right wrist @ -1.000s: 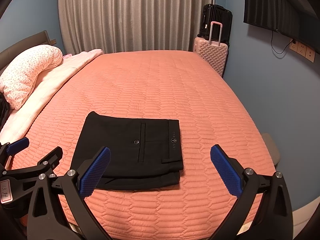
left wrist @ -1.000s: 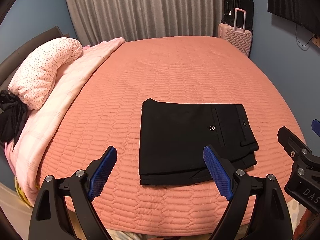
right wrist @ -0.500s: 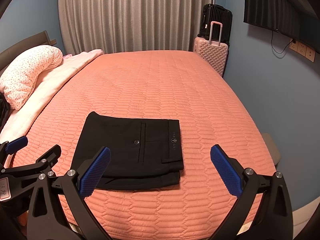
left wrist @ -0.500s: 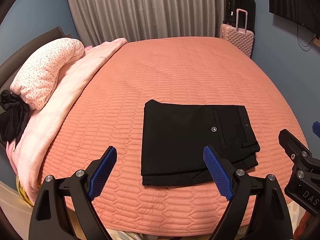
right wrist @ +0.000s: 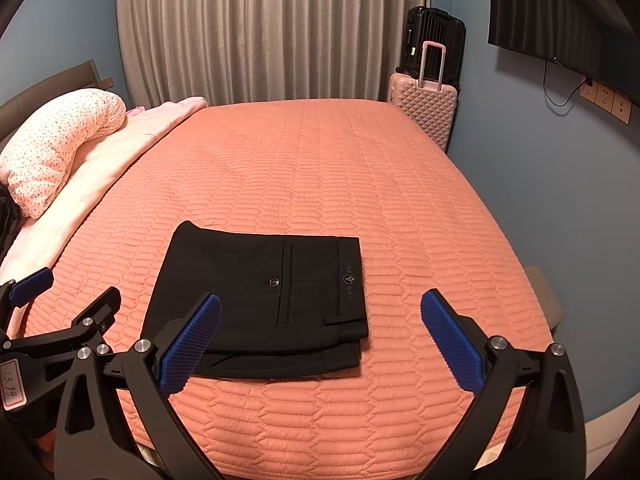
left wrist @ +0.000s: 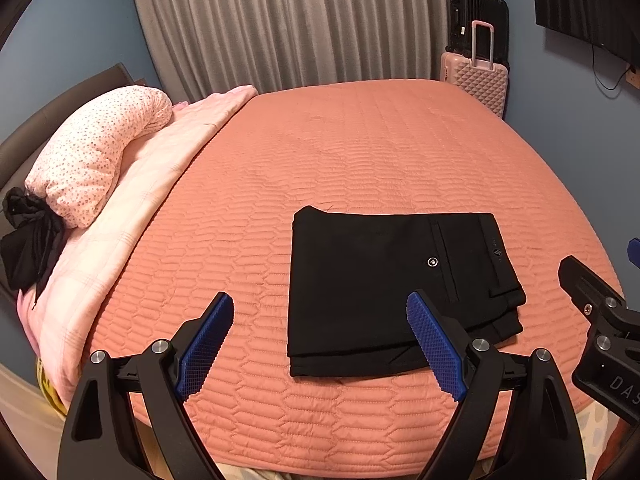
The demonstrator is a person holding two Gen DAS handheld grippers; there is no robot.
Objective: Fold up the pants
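Black pants (left wrist: 384,284) lie folded into a flat rectangle on the salmon quilted bed (left wrist: 360,152), near its front edge, waistband and back pocket to the right. In the right wrist view the same pants (right wrist: 260,296) show a button and a logo on the waistband. My left gripper (left wrist: 320,344) hovers open above the bed's near edge, its right blue pad over the pants' front edge, holding nothing. My right gripper (right wrist: 320,344) is open too, its left pad over the pants' front left part. Each gripper's black frame shows at the edge of the other's view.
A pink dotted pillow (left wrist: 96,152) and a pale pink blanket (left wrist: 132,208) lie along the bed's left side, with a black cloth (left wrist: 28,240) beside them. A pink suitcase (right wrist: 426,108) and a black one stand at the far right corner before grey curtains (right wrist: 272,28).
Both grippers stay open and nearly still; the left wrist view has drifted slightly, so the pants sit a little further right and up in it.
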